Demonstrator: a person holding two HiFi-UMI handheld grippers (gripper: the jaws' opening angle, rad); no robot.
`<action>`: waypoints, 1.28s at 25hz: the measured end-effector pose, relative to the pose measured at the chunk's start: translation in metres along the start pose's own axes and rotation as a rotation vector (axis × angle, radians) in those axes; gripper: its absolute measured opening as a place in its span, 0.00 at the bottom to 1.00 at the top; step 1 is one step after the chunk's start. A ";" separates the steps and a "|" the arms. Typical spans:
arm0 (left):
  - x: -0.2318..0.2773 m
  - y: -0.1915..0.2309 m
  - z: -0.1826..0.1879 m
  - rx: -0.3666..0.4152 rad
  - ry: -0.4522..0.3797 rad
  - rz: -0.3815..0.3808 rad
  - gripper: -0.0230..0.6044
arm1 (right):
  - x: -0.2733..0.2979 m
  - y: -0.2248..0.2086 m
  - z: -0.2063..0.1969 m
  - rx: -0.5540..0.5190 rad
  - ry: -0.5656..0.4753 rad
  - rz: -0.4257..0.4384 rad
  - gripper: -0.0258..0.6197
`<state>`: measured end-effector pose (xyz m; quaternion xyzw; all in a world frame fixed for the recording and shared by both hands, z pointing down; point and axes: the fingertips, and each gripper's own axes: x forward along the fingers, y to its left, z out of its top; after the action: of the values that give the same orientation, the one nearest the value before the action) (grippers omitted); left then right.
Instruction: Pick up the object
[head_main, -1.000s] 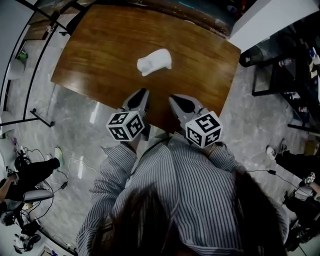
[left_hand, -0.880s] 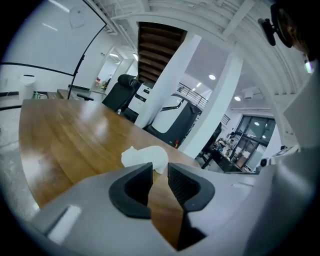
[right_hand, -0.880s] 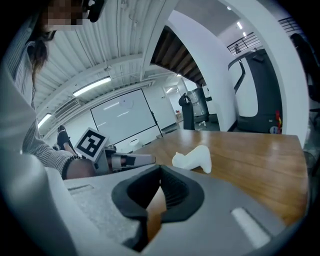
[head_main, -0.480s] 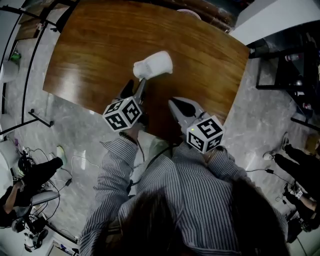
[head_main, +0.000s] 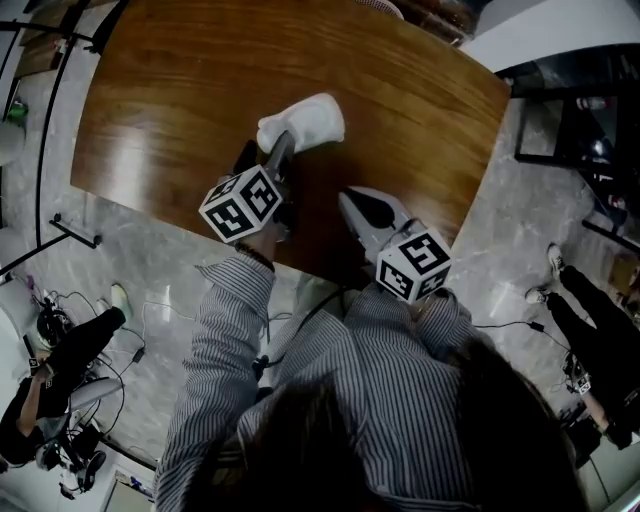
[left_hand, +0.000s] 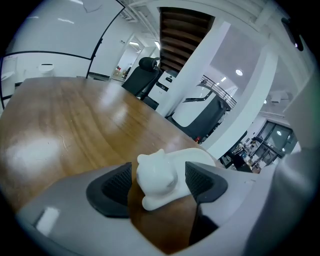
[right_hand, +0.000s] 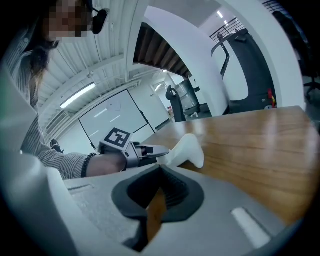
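Far left, grey marble floor (head_main: 130, 260) is seen beyond the table's left edge, and a wide stretch of bare wood is offered on the brown table (head_main: 170, 90), with nothing standing there. The near edge is seen slanting down toward the right, with a striped sleeve (head_main: 225, 330) reaching up over it. Next, the left gripper (head_main: 265, 155) is stretched in over the wood, well inside that edge, its jaws opening, and the white figure (head_main: 305, 120) is framed between them. In the left gripper view, slivers of wood are glimpsed between the figure (left_hand: 157, 177) and each dark pad, so it is not being squeezed. The figure is found near the table's middle, resting on the wood, free tabletop left open behind it and to its right. Further right, the right gripper (head_main: 352, 200) is held over the near edge, jaws drawn together with nothing between them. The figure itself is shown as a small, smooth, matte white animal: rounded head, two little ears, a stubby paw in front, its long body trailing away behind.
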<state>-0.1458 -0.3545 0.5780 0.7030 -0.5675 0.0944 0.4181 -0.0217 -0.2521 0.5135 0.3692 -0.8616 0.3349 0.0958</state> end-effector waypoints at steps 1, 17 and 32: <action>0.004 0.000 -0.001 -0.002 0.006 0.005 0.56 | 0.000 -0.003 0.000 0.004 0.000 -0.004 0.04; 0.017 0.004 -0.011 -0.159 0.050 -0.019 0.48 | -0.006 -0.019 0.009 0.013 -0.027 -0.029 0.04; -0.063 -0.022 0.024 -0.374 -0.143 -0.204 0.48 | -0.035 0.012 0.042 -0.049 -0.085 0.013 0.04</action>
<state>-0.1556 -0.3258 0.5143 0.6718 -0.5294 -0.1052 0.5073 -0.0019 -0.2535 0.4616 0.3751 -0.8751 0.2984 0.0662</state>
